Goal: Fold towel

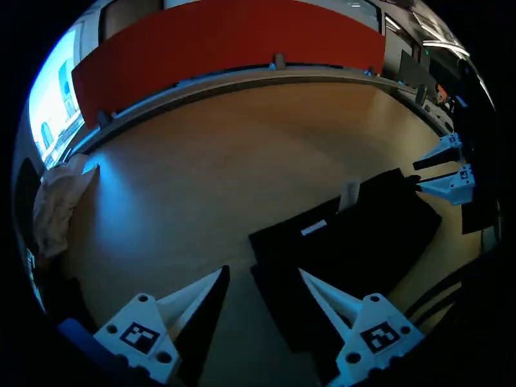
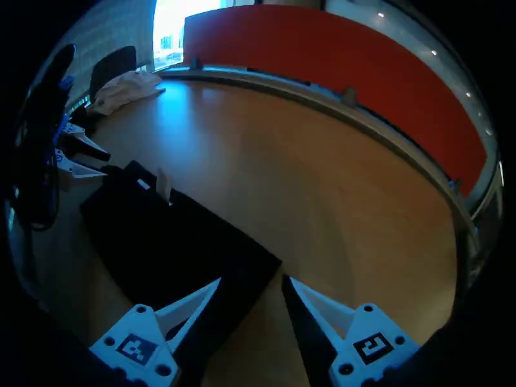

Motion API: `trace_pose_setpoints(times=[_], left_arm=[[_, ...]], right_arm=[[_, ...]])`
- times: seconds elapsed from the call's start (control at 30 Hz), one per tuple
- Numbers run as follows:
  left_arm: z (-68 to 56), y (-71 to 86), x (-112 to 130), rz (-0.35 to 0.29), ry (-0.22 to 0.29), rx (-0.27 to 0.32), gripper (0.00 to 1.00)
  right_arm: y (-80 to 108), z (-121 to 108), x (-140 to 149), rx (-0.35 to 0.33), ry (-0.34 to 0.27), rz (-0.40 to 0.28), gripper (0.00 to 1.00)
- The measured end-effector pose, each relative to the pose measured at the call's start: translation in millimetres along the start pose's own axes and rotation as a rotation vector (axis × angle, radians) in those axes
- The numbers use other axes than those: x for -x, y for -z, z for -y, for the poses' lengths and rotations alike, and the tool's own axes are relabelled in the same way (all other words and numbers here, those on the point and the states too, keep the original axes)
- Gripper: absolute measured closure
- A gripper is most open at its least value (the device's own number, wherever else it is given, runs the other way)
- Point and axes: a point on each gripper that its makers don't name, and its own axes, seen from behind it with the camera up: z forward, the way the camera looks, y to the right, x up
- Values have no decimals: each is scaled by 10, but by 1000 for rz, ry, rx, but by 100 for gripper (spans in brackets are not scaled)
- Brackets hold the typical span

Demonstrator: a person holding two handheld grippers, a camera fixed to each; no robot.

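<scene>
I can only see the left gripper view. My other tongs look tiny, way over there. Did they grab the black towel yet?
Observer: Not yet. In the right gripper view the right tongs are open, and a corner of the black towel lies on the wooden table just ahead of their gap.
Operator: What's behind that crumpled cream cloth?
Observer: A dark chair stands right behind the cream cloth, at the table's far edge.
</scene>
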Motion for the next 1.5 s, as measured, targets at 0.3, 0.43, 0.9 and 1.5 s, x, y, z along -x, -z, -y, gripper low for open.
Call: trace_pose_setpoints(times=[0.3, 0.43, 0.9, 1.5], left_arm=[[114, 18, -122, -25, 5, -40, 12], [131, 47, -167, -38, 6, -48, 7], [49, 116, -130, -37, 21, -28, 7], [-15, 460, 223, -32, 66, -38, 7]], right_arm=[[9, -125, -67, 39, -21, -23, 31], [30, -144, -69, 43, -20, -29, 5], [123, -123, -46, 39, -13, -39, 4], [474, 92, 198, 25, -38, -59, 4]])
